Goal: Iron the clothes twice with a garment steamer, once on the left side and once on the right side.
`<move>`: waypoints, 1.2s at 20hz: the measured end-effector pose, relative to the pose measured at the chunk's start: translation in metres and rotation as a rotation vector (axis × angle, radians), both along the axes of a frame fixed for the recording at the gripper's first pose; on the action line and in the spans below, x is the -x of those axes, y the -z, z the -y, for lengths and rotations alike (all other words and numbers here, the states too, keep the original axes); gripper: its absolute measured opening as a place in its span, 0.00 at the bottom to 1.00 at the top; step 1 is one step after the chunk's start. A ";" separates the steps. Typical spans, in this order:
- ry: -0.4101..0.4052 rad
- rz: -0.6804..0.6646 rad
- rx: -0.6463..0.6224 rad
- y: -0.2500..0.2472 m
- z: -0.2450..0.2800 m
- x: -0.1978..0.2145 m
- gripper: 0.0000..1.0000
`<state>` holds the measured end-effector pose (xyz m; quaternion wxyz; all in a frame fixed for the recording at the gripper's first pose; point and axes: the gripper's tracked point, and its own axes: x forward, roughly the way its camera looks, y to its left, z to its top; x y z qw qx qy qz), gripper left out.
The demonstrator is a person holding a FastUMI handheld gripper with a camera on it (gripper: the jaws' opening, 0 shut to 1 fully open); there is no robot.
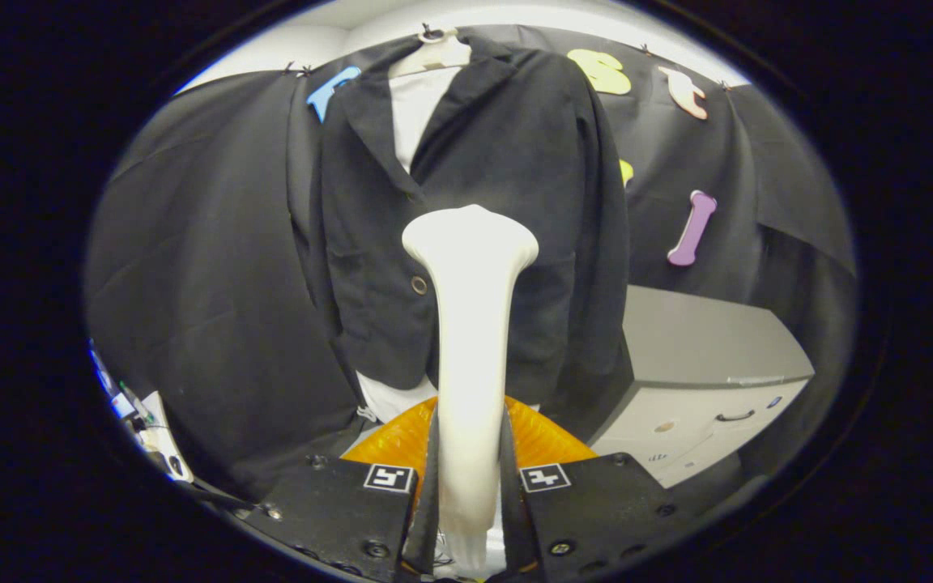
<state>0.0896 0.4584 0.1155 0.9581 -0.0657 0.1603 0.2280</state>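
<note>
One steamer (470,324) in claw (470,478), one jacket (507,186)

claw camera (470,486) faces the hanging jacket (507,202) closely.

steamer (470,340): white, upright, head flared, centre frame | jacket (507,210): black, on hanger, upper centre, behind steamer head

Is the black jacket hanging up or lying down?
Hanging up: the black jacket hangs on a hanger, beyond the steamer gripped by the hand-held gripper.
</note>
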 end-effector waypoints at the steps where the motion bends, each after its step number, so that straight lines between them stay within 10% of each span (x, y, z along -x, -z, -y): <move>1: -0.018 0.019 -0.010 -0.013 -0.010 0.004 0.35; 24: -0.145 0.182 -0.030 -0.117 -0.186 -0.013 0.34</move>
